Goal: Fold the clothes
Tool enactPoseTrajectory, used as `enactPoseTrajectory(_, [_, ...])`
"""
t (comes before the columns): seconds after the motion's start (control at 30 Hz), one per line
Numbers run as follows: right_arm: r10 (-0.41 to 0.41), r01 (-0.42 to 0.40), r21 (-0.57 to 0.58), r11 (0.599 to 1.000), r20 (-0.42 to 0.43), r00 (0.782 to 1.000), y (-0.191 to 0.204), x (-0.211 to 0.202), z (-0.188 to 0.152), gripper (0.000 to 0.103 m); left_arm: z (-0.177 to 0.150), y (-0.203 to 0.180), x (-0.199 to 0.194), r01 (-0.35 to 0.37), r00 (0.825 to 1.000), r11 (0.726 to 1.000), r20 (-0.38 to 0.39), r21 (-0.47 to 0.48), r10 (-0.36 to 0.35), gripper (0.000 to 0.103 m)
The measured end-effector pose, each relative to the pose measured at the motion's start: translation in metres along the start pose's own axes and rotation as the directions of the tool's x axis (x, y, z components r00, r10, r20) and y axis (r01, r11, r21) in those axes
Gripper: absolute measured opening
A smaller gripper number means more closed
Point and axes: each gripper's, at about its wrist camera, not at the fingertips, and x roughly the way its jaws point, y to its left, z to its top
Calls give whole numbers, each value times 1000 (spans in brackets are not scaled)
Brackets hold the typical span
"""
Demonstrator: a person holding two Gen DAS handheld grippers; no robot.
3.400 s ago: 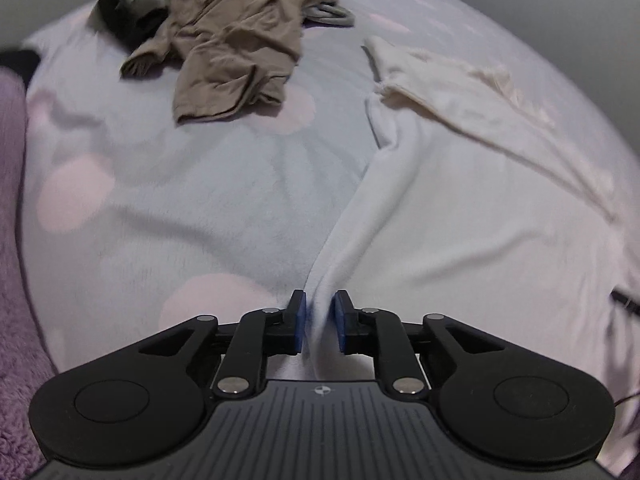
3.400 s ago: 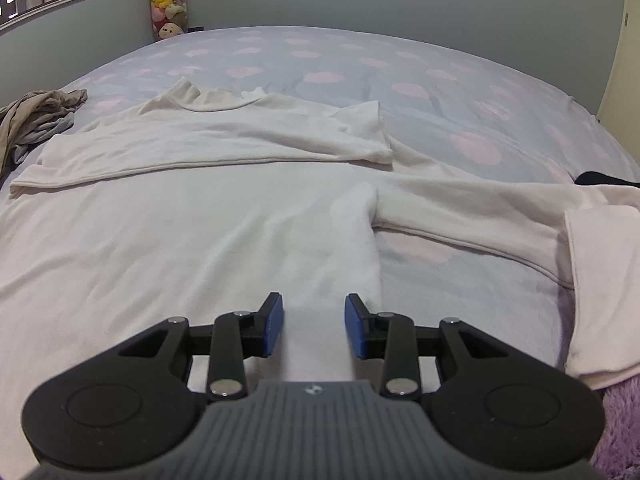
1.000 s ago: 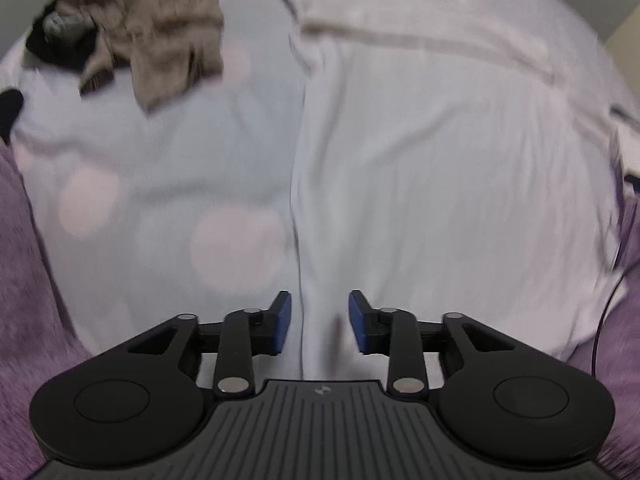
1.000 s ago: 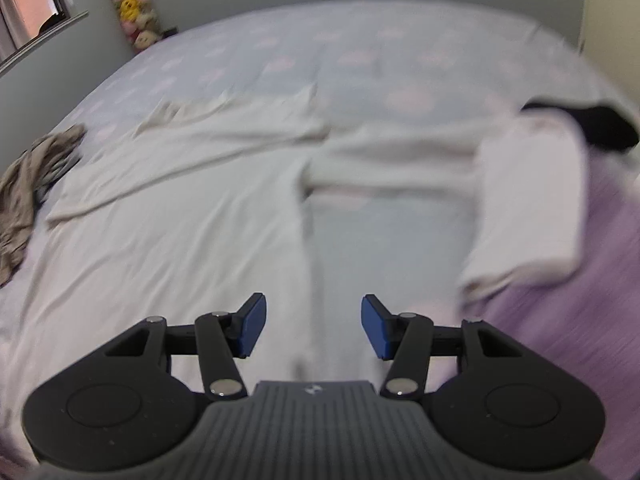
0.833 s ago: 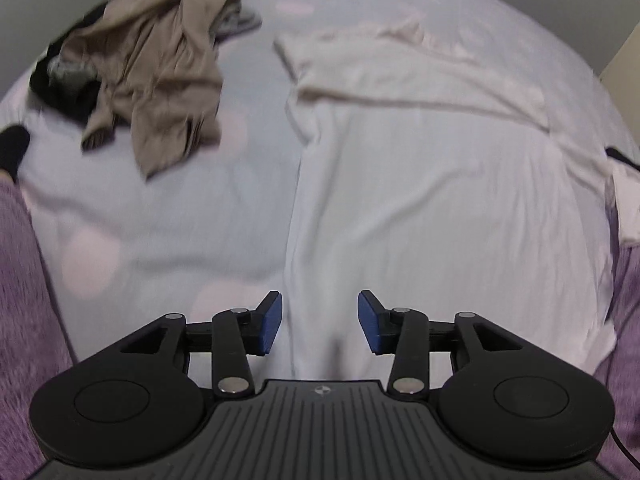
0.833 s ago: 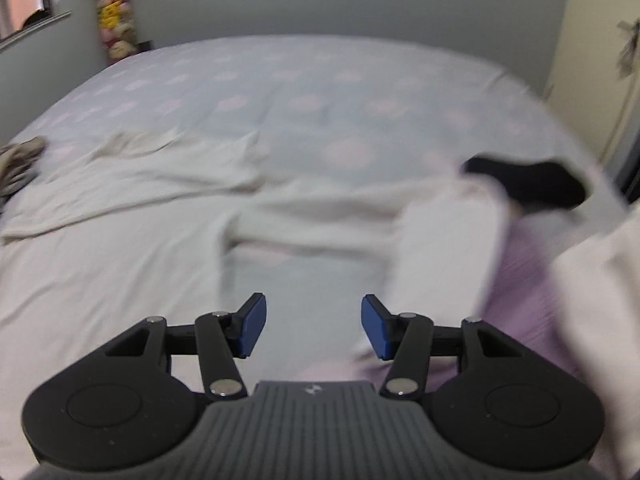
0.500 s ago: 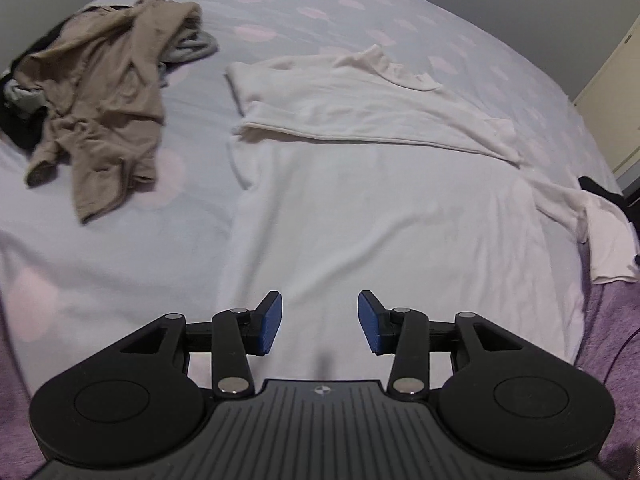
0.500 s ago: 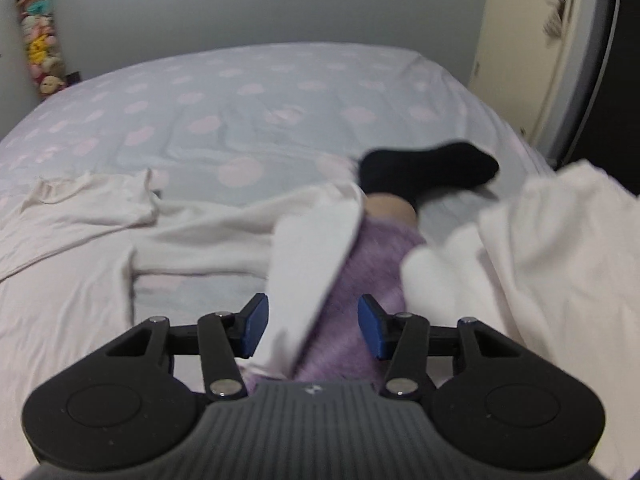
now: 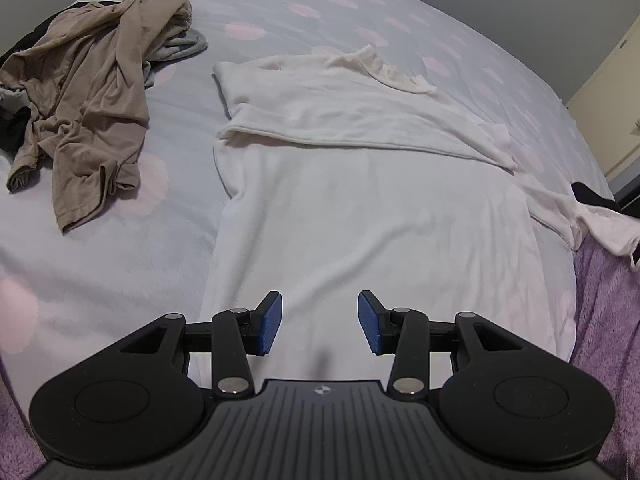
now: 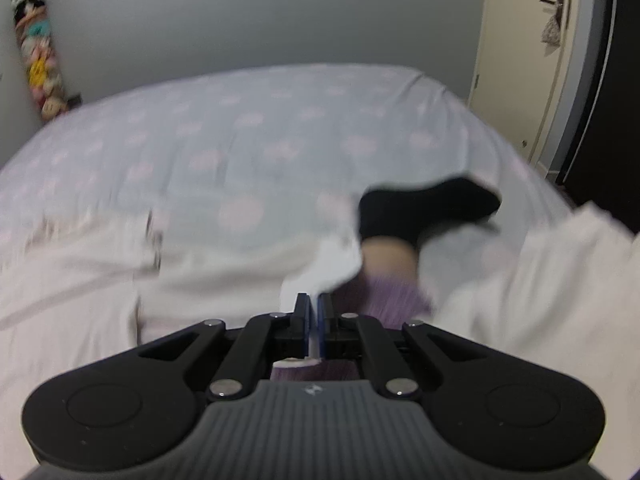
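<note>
Soft white shirt (image 9: 372, 208) lay flat on the dotted bed sheet (image 9: 100, 248), one sleeve folded across. Left gripper (image 9: 319, 322) hovered over its hem, blue ribbed pads apart. Right gripper (image 10: 314, 312) pinched the shirt's sleeve cuff (image 10: 324, 268). Crumpled tan garment (image 9: 84, 92) lay beside.

In the left wrist view a spread garment (image 9: 372, 208) is laid across the bed (image 9: 120, 248) at centre frame, a crumpled pile of clothes (image 9: 88, 92) at upper left, a socked foot (image 9: 592, 196) at the right edge.
</note>
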Motion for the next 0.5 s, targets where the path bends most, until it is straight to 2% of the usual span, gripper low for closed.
enactPoseTrajectory(0.17, [-8,6,105,994,14,1000,-30,6,80,5,10,0,-2,9,1000,1000,15,-9,-9,40])
enactPoseTrajectory(0.3, [-39,25,183,983,74,997,-49,1,139,4,17,2,-1,8,1000,1000,19,-22,-7,40])
enactPoseTrajectory(0.33, [-57,39,186,982,96,994,-50,-3,152,1,18,2,-1,7,1000,1000,19,-24,-6,40])
enactPoseTrajectory(0.5, [-141,111,150,982,210,968,-50,-29,207,0,25,3,4,14,1000,999,20,-34,-13,40])
